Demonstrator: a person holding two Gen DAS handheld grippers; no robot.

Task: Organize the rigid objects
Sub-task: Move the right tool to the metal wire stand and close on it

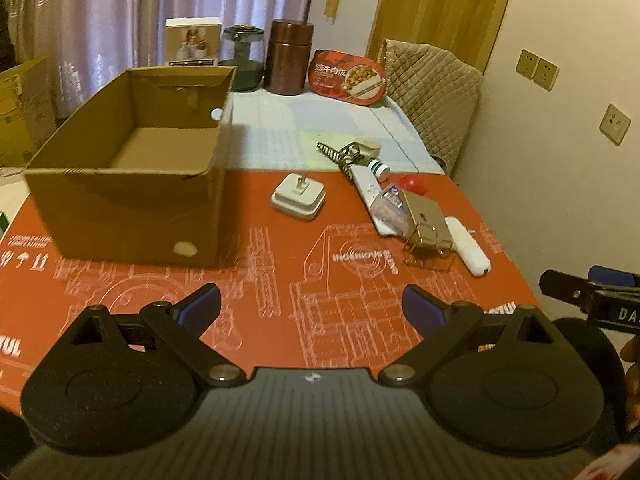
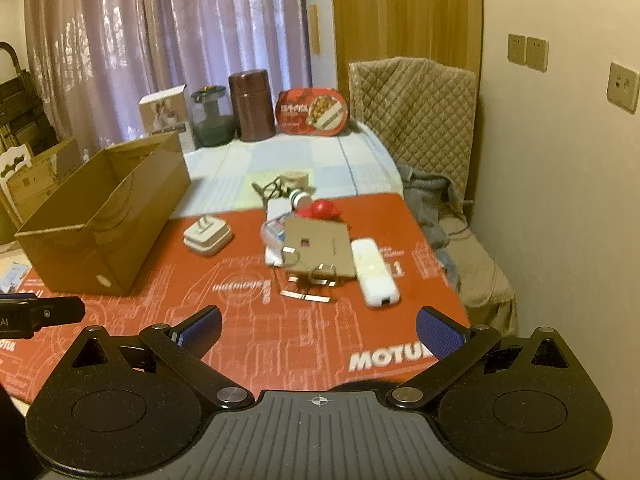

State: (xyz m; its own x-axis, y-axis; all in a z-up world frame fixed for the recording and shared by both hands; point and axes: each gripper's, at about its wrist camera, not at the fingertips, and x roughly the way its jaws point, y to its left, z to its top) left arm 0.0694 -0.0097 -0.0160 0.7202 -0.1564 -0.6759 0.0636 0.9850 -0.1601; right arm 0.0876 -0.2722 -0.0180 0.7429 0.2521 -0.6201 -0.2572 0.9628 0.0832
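Observation:
An open cardboard box (image 1: pixel 132 184) (image 2: pixel 104 216) stands on the left of the red mat (image 1: pixel 320 272) with nothing visible inside it. Loose items lie to its right: a white plug adapter (image 1: pixel 298 197) (image 2: pixel 208 235), a gold metal piece with wire clips (image 1: pixel 426 226) (image 2: pixel 320 246), a white USB dongle (image 1: pixel 468 246) (image 2: pixel 374 272), a red ball (image 1: pixel 414 184) (image 2: pixel 320 209), a white remote (image 1: pixel 370 196), a small white bottle (image 1: pixel 378 168) and a spiral metal tool (image 1: pixel 334 152). My left gripper (image 1: pixel 312 306) and right gripper (image 2: pixel 320 330) hover open near the front edge, both holding nothing.
At the back stand a brown canister (image 1: pixel 288 56) (image 2: pixel 252 106), a dark glass jar (image 1: pixel 242 56), a white carton (image 1: pixel 192 42) and a red food tray (image 1: pixel 346 76). A quilted chair (image 1: pixel 432 88) (image 2: pixel 412 112) sits at the far right by the wall. The right gripper's fingers (image 1: pixel 576 288) show at the left view's edge.

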